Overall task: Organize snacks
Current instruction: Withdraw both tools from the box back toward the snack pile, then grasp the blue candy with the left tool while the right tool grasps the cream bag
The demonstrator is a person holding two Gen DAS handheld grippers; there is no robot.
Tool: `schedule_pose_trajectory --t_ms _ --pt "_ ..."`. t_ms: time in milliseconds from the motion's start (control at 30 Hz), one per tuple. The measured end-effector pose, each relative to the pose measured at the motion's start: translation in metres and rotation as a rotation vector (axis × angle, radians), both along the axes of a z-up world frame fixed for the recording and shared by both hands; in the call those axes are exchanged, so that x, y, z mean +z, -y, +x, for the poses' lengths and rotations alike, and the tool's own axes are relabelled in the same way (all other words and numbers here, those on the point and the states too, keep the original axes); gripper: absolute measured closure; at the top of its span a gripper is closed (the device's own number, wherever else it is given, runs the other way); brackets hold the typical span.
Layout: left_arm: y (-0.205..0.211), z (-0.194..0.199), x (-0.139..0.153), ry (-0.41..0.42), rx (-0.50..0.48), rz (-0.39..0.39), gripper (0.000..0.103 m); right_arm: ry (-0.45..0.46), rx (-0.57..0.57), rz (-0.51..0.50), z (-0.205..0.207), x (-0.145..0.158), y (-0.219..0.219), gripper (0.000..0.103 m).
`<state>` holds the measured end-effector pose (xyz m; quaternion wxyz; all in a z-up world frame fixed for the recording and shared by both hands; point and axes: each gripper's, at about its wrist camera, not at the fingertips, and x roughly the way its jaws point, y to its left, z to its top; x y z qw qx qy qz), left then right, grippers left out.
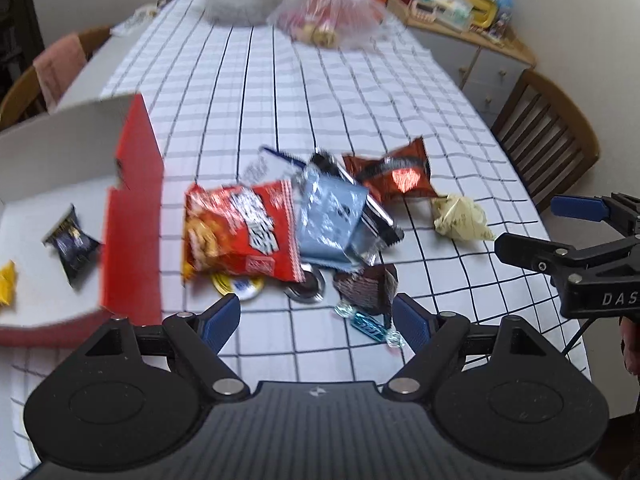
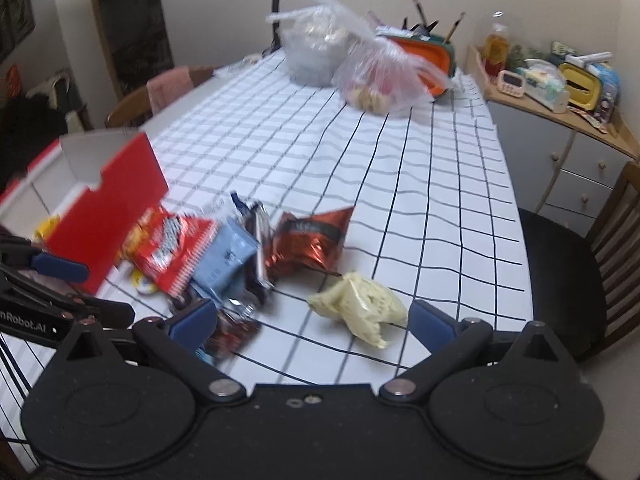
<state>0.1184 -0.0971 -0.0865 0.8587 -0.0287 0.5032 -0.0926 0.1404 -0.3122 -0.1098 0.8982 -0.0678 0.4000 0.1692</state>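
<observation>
Left gripper (image 1: 318, 318) is hanging over the near edge of the snack pile with jaws spread wide, nothing between the pads; a dark brown wrapper (image 1: 366, 286) and a clear-blue candy (image 1: 368, 324) are lying just ahead of its fingertips. Right gripper (image 2: 312, 320) is also gaping, nothing pinched, with a pale yellow crumpled packet (image 2: 360, 306) sitting on the cloth between and just ahead of its fingers. The pile is lying mid-table on the checked tablecloth (image 1: 280, 100): red chip bag (image 1: 244, 232) overlapping a light blue pouch (image 1: 330, 220), a red-brown foil bag (image 1: 394, 176) behind. Motion blur is smearing all print, so no labels are readable. Two round lids or tins are peeking from under the chip bag, mostly hidden. The red-and-white box (image 1: 134, 216) is standing open just left of the pile; only the left view is looking inside, showing a dark small packet (image 1: 72, 240) and a yellow one cut off by the edge. The right view is showing just the box's outer red flap (image 2: 108, 208). Two plastic bags (image 2: 376, 72) are sitting at the far end, contents unclear.
</observation>
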Motion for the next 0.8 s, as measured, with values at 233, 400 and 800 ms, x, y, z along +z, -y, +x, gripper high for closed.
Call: schedule_pose_trajectory --t_ms 233,400,800 --pt "0.017 0.015 -0.026 -0.100 0.067 -0.010 0.020 -0.067 0.080 -0.050 0.036 -0.025 0.011 0.002" --pt "0.028 0.026 -0.046 -0.180 0.101 -0.034 0.020 -0.107 0.121 -0.100 0.057 -0.043 0.016 0.005" --pt "0.038 0.038 -0.075 -0.287 0.154 -0.083 0.045 -0.151 0.184 -0.143 0.086 -0.068 0.010 0.023"
